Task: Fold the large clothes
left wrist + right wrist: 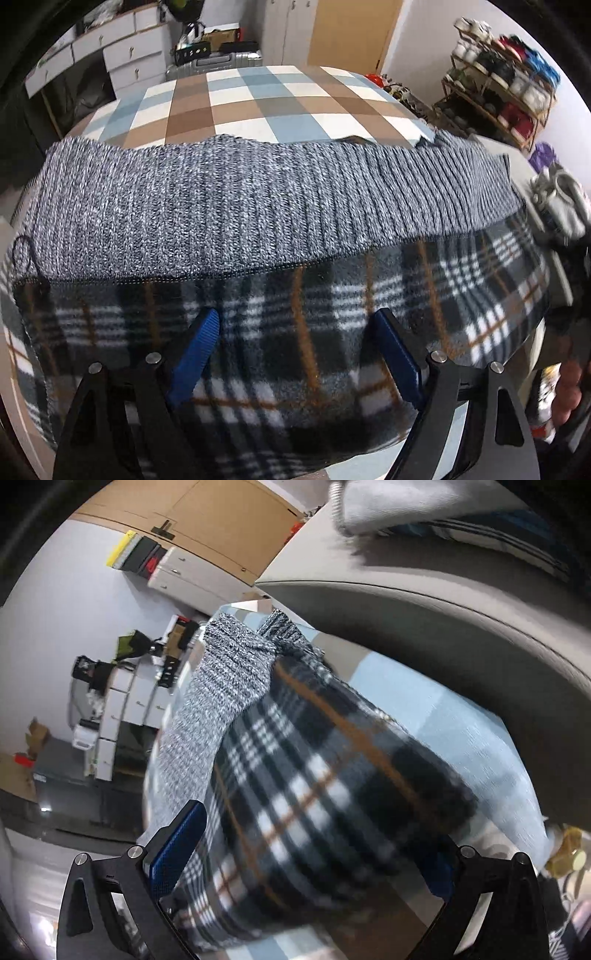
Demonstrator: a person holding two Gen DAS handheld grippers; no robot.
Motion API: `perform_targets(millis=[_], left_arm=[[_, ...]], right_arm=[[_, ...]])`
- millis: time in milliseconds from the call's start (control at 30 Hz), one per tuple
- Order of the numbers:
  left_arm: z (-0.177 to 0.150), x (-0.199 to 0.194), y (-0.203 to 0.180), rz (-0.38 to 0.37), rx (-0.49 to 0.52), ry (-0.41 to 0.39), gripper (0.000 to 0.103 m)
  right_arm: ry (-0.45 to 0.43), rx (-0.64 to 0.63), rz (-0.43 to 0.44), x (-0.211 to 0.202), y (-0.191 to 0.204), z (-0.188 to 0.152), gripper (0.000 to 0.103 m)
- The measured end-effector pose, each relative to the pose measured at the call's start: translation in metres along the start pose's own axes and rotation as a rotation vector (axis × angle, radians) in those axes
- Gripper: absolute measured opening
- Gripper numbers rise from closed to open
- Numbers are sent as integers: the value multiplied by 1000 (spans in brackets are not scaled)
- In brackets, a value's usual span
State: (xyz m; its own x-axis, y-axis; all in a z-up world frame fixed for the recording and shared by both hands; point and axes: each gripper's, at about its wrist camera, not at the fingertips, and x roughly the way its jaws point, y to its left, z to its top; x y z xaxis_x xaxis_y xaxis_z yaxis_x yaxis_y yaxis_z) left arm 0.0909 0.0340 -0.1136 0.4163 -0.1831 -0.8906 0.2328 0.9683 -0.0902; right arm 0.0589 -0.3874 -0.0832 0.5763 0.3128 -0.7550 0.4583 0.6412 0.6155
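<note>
A large garment lies on the checked bed cover [236, 107]; it is grey marled knit [236, 206] outside with a dark plaid fleece lining [295, 332]. In the left wrist view the knit band runs across the middle and the plaid fills the foreground. My left gripper [297, 317] hovers over the plaid, its blue pads wide apart and pinching nothing. In the blurred right wrist view the plaid [325, 775] bulges between the fingers of my right gripper [317, 834], with a knit sleeve [221, 686] to the left. Its jaws stand wide; the right pad is partly hidden by fabric.
A shoe rack [506, 85] stands at the right, with white drawers [122, 51] and a silver suitcase [214, 62] behind the bed. A person's hand [569, 391] shows at the right edge. In the right wrist view a pale curved surface [424, 620] looms above the garment.
</note>
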Motion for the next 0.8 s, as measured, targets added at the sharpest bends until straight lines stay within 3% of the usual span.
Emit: perform_targets(millis=[100,233,367,467,600,733,800], left_arm=[[-3,-2,-2,-1,22,0,82],[-8,-5,-1,-11,54,2,82],[-16,-11,-6,-5,93,5,82],[-15,-9,-6,-1,99,5,82],[-16,-10,-7,14,104,4,82],[-18,-10,-9,31,118,-1,82],[-18,-10,-10,32,122,-1,82]], right_arm=[[-72,-109,31,0,17,-8,103],[-83,-193,57,-3,24,-14,97],[-94,-172,51,-7,7,-6,54],[-104,-207,29,-5,5,-4,42],[-127,-252,48,-10,11,-7,37],[-148,-232,155,-23,10,-7,38],[-138,-230,171,-24,7,-8,46]])
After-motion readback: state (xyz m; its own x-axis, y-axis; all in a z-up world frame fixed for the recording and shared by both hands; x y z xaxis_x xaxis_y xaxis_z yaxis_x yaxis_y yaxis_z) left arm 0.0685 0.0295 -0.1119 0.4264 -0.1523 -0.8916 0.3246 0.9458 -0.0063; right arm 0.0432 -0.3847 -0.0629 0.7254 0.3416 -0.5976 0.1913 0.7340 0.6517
